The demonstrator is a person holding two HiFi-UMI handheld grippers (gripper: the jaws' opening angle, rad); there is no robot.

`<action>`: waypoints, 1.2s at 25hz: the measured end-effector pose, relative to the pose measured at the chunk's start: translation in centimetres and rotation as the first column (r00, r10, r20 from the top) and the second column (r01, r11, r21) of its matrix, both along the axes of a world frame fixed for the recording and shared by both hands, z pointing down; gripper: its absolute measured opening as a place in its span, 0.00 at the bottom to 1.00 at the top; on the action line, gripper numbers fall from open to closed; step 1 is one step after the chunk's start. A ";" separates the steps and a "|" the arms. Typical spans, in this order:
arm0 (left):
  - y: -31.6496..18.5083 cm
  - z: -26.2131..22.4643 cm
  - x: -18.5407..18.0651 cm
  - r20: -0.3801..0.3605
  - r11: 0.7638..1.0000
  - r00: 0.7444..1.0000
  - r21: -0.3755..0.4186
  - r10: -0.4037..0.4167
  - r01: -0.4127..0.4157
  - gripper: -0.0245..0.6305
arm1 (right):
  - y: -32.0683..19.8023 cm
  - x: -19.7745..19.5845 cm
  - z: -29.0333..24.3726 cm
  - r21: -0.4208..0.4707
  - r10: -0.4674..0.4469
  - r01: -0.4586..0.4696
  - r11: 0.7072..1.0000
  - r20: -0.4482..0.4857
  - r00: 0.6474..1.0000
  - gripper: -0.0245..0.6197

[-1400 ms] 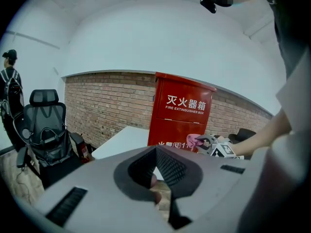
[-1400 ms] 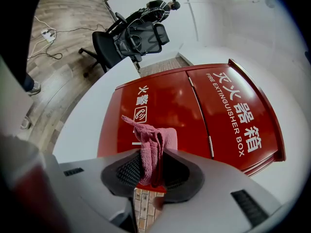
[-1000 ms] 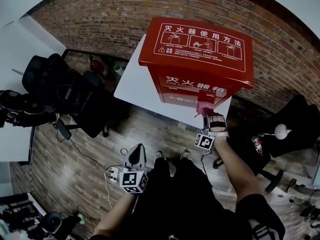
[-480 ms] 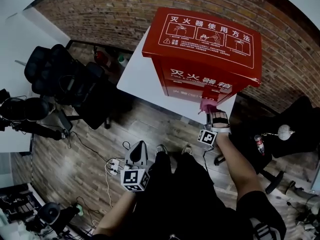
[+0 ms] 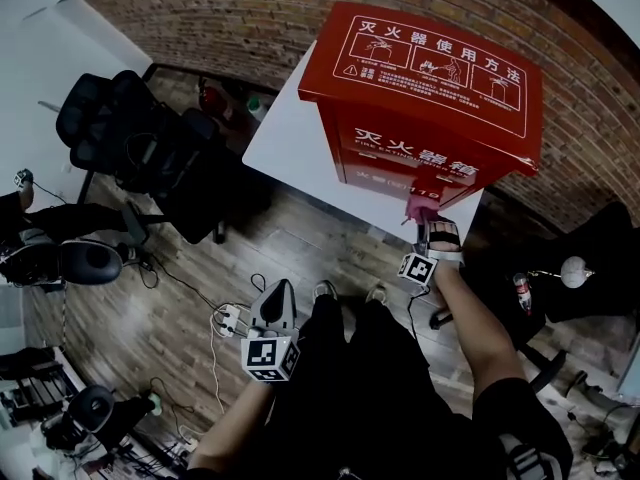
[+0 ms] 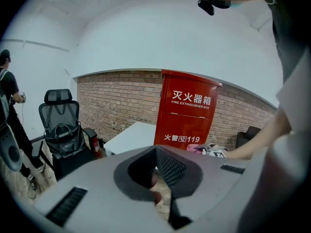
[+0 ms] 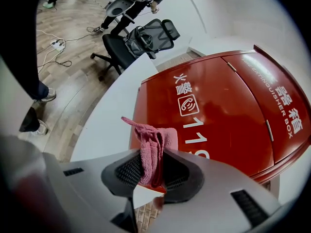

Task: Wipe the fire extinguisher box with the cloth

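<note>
While the pink cloth [image 7: 153, 149] is pinched between the jaws of the right hand-held gripper [image 7: 153, 174], its free folds are held up at the lower front of the fire extinguisher box [image 5: 430, 98], close to the white "119" print. Whether the fabric is pressed on the red panel or only just beside it cannot be told from either view. The left hand-held gripper [image 5: 276, 303] is held low, well apart from the box, with its jaws pressed together and nothing between them.

The task is judged to be under way at the bottom of the front face. No streak, damp patch or dust line can be seen on the paint, so what has been wiped cannot be read off. The upper front, the sloping lid and the sides are best counted as left to do, since the cloth is nowhere near them.

The box is seen standing upright on a white table [image 5: 290, 158], near the table's edge, with a brick wall behind it. It is painted a glossy red. White Chinese lettering and the words "FIRE EXTINGUISHER BOX" are printed on the front, and a row of white instruction pictures on the lid. No dent or obvious dirt can be made out.
</note>
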State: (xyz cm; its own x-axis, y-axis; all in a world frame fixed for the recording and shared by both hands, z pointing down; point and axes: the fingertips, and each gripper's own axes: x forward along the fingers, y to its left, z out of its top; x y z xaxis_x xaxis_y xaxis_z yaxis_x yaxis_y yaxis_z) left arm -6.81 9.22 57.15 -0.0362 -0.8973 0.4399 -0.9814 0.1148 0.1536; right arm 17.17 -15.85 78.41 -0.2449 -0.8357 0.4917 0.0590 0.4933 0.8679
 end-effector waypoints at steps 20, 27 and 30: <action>3.9 1.5 0.6 0.003 0.995 0.995 -0.012 -0.101 0.101 0.09 | 0.2 -0.1 7.5 -0.146 0.016 -0.027 0.989 -0.077 0.997 0.20; 5.0 1.5 1.0 0.013 0.994 0.994 -0.021 -0.108 0.108 0.09 | 0.3 0.2 9.1 -0.178 0.011 -0.028 0.984 -0.093 0.996 0.20; 5.5 1.7 1.0 0.019 0.994 0.994 -0.028 -0.109 0.110 0.09 | 0.3 0.3 9.2 -0.174 0.013 -0.029 0.984 -0.088 0.996 0.20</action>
